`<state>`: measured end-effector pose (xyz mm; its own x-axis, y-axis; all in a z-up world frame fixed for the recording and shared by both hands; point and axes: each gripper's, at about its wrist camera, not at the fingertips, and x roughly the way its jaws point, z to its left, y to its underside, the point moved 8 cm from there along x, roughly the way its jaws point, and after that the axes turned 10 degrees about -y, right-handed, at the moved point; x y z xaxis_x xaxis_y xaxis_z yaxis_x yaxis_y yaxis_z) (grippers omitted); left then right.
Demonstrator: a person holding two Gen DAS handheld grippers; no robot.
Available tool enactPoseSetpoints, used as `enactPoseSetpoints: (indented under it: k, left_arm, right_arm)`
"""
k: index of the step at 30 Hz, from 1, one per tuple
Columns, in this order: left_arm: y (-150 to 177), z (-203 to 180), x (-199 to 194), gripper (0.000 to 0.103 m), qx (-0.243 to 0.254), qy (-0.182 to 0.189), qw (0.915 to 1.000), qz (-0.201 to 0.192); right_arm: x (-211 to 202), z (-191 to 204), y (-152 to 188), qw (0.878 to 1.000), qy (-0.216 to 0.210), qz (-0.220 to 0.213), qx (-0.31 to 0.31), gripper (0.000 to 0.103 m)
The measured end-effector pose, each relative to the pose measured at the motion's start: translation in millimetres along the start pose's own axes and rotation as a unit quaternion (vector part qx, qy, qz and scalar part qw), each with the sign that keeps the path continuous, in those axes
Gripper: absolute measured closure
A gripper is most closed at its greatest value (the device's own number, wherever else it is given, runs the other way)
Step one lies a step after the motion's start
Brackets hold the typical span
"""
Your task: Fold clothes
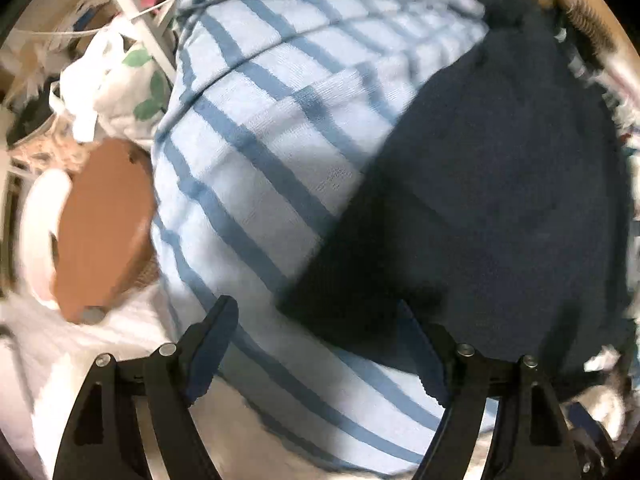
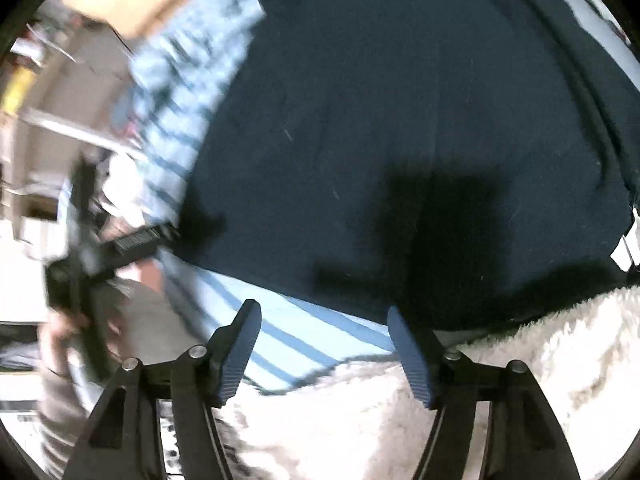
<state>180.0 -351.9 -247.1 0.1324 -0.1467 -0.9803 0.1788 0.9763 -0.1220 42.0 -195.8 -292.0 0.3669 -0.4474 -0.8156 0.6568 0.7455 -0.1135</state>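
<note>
**Dark knit laid flat on striped towelling, both jaws wide and empty**

The navy garment [image 2: 400,100] lies spread in a broad, smooth panel, its cloth matte and fine-grained, with a soft fold or seam running down its right side in the right wrist view. It rests on a pale blue towel [image 1: 280,152] crossed by darker blue stripes; the towel's surface shows a short looped pile and a straight crease line near its upper part. In the left wrist view the garment's edge cuts diagonally across the towel, covering the right half of it.

The left gripper [image 1: 320,344] hangs above the boundary where dark cloth meets stripes. Its jaws stand wide apart, and nothing lies between the ribbed blue pads [image 1: 208,356]. The right gripper [image 2: 324,348] hovers over the near edge of the garment, jaws likewise spread with nothing held; below them a strip of striped towel shows.

A shaggy cream fleece [image 2: 520,380], long-piled and tufted, fills the lower right of the right wrist view, touching the garment's near edge. To the left of the towel, in the left wrist view, sit a smooth brown rounded shape [image 1: 104,224] beside a glossy white curved rim [image 1: 38,236], and above them a crumpled white bag with green leaf prints [image 1: 132,84]. Motion blur softens the outer parts of both views.
</note>
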Motion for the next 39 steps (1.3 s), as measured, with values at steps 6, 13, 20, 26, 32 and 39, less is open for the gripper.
enactPoseSetpoints:
  k: [6, 13, 20, 26, 32, 39]
  left_arm:
    - [8.5, -47.4, -86.7, 0.023, -0.034, 0.069, 0.9928, -0.092]
    - [-74.8, -44.6, -136.9, 0.023, -0.118, 0.179, 0.9599, -0.180]
    - [-112.8, -89.6, -124.7, 0.023, -0.090, 0.190, 0.9661, -0.149]
    - [-189.4, -142.3, -23.0, 0.028, -0.077, 0.176, 0.9758, -0.104]
    - [-294.0, -204.3, 15.0, 0.028, -0.012, 0.088, 0.9901, -0.109]
    - [-368.5, -256.5, 35.3, 0.043, 0.059, 0.059, 0.9900, -0.114]
  right_arm:
    - [-47.8, -23.8, -32.6, 0.997, -0.064, -0.044, 0.015, 0.032]
    - [-103.0, -78.6, -61.2, 0.988, -0.086, -0.119, 0.043, 0.032]
    - [-126.5, -126.6, -100.7, 0.977, -0.063, -0.170, 0.111, 0.058]
    - [-108.9, -127.3, -150.2, 0.982, -0.006, -0.179, 0.067, 0.062]
    - [-50.3, -106.9, -260.3, 0.987, 0.012, -0.157, 0.030, 0.059]
    - [-9.6, -71.9, -422.1, 0.984, -0.032, -0.174, -0.002, 0.053]
